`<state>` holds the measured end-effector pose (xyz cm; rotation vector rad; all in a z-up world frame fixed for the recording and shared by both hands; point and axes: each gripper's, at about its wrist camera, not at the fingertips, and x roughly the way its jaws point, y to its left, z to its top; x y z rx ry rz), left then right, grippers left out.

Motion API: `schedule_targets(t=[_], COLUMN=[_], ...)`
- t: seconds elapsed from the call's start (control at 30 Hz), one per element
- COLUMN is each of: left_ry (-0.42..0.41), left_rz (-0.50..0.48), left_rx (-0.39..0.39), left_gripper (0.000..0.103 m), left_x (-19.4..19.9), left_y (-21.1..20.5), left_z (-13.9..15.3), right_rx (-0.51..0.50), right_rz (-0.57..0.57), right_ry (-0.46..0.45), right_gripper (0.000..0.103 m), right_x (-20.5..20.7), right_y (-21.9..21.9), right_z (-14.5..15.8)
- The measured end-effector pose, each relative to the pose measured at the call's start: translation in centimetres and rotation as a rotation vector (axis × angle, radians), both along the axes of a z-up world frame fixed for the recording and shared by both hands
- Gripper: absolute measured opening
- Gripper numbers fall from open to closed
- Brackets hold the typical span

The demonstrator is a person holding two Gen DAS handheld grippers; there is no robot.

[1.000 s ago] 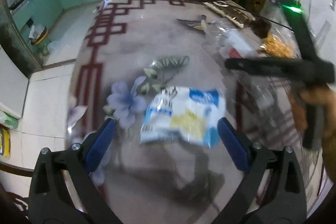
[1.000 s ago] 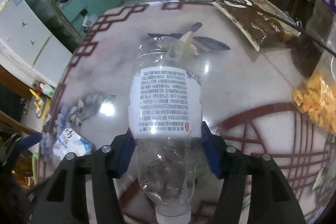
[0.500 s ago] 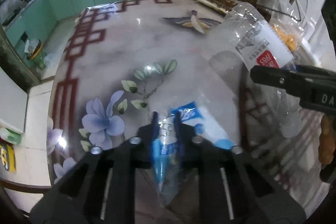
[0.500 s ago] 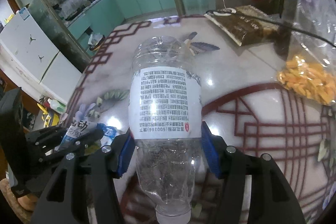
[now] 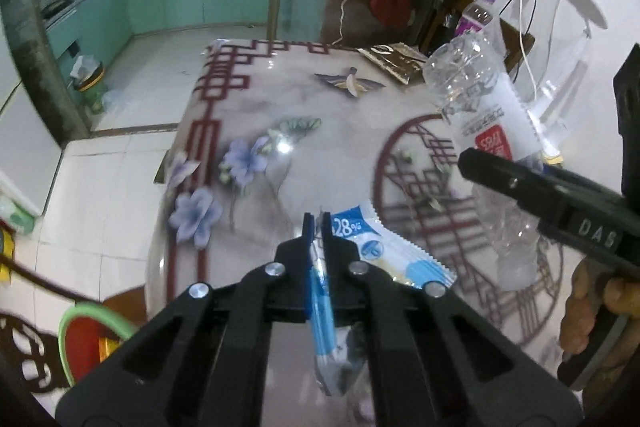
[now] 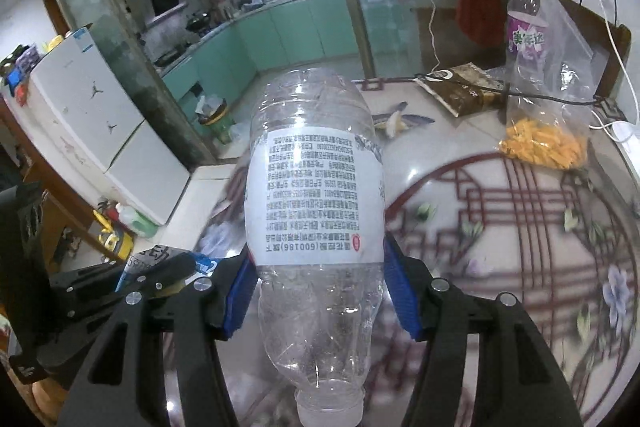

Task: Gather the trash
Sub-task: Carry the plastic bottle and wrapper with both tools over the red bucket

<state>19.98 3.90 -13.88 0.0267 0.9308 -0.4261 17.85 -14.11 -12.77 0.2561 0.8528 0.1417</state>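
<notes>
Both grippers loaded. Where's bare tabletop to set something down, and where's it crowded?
Bare: the middle of the table, between the purple flower print and the red lattice circle; also the near left edge by the red border. Crowded: the far right corner, with the brown packet, the bag of orange snacks, the purple-label bottle and the cables.

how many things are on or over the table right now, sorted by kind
plastic bottles: 2, the empty clear bottle and the purple-label bottle
wrappers or packets: 2, the blue and white wrapper and the brown packet
clear bags: 1, the bag of orange snacks
total: 5
</notes>
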Motion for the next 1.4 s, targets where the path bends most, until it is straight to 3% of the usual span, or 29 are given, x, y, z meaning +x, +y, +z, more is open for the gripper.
schedule_targets(t=[0.27,0.57,1.0,1.4], left_ry=[-0.003,-0.060,-0.066,-0.042], left_rz=[0.079,0.121,0.178,0.285], left_rx=[-0.081,-0.106,-0.116,-0.086], left_gripper=[0.002,0.003,0.003,0.003], left_x=[-6.8,-9.8,-11.5,-11.7], left_y=[4.3,8.4,13.9,21.4], left_z=[2.0,4.5,4.5,3.1], right_rx=[0.007,-0.002,-0.014,0.004], right_rz=[0.002,0.053,0.121,0.194], right_ry=[0.008,-0.035,-0.045,-0.002], right_gripper=[0.057,0.057,0.057,0.057], right_x=[-6.9,-10.2,-11.4,-10.8], right_y=[3.9,8.3,13.8,19.7], right_z=[1.6,3.8,4.6,3.0])
